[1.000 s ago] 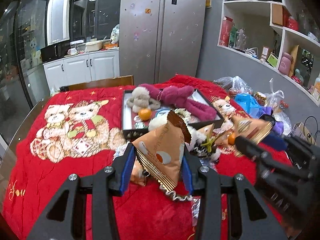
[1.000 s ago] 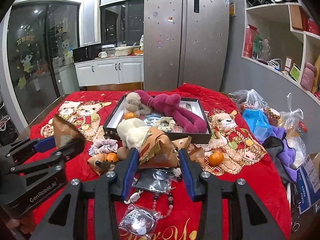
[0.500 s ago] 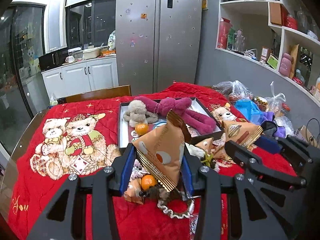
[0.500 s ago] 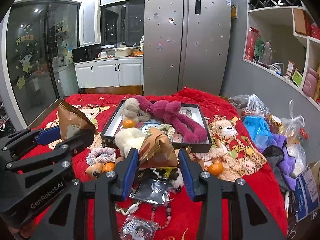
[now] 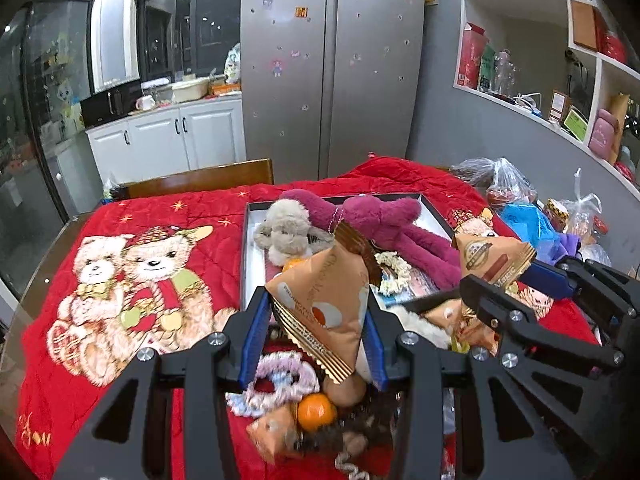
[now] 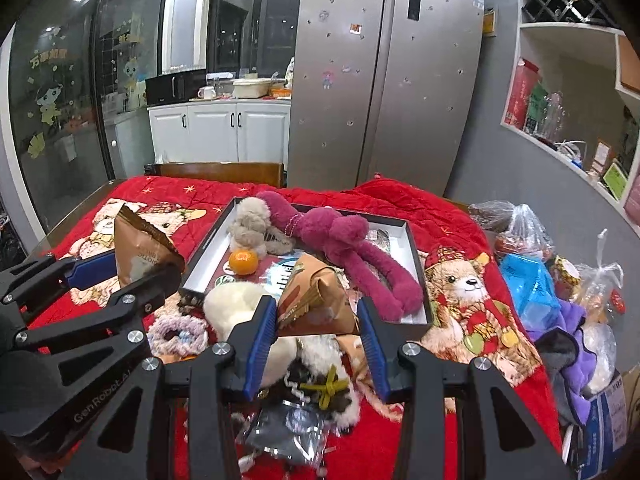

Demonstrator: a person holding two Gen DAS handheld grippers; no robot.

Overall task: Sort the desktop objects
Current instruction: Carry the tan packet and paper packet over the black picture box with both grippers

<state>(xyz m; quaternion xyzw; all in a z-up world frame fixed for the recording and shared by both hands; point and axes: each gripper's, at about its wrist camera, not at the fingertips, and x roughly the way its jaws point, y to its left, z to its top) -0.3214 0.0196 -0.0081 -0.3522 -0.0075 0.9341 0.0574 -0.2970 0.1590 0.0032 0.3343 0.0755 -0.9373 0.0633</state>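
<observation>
My left gripper [image 5: 316, 334] is shut on an orange-brown snack packet [image 5: 328, 304], held above the pile at the tray's near edge. My right gripper [image 6: 318, 330] is shut on a second brown snack packet [image 6: 316, 300], which also shows at the right of the left wrist view as a packet [image 5: 490, 256]. The black-rimmed tray [image 6: 408, 236] just beyond holds a magenta plush [image 6: 344, 240], a grey plush [image 6: 252, 220] and a tangerine [image 6: 243, 261]. Loose on the red blanket [image 5: 64, 392] lie a scrunchie [image 5: 276, 376], another tangerine [image 5: 316, 412] and a white plush [image 6: 236, 308].
Plastic bags and a blue bag [image 6: 528, 284] crowd the table's right side. A foil pouch [image 6: 288, 428] lies under my right gripper. A wooden chair back [image 5: 200, 180] stands behind the table, with a fridge [image 5: 332, 68] and wall shelves [image 5: 580, 92] beyond.
Both grippers have carried their packets forward toward the tray; the tray and plush toys now look nearer and larger. The grips stay the same.
</observation>
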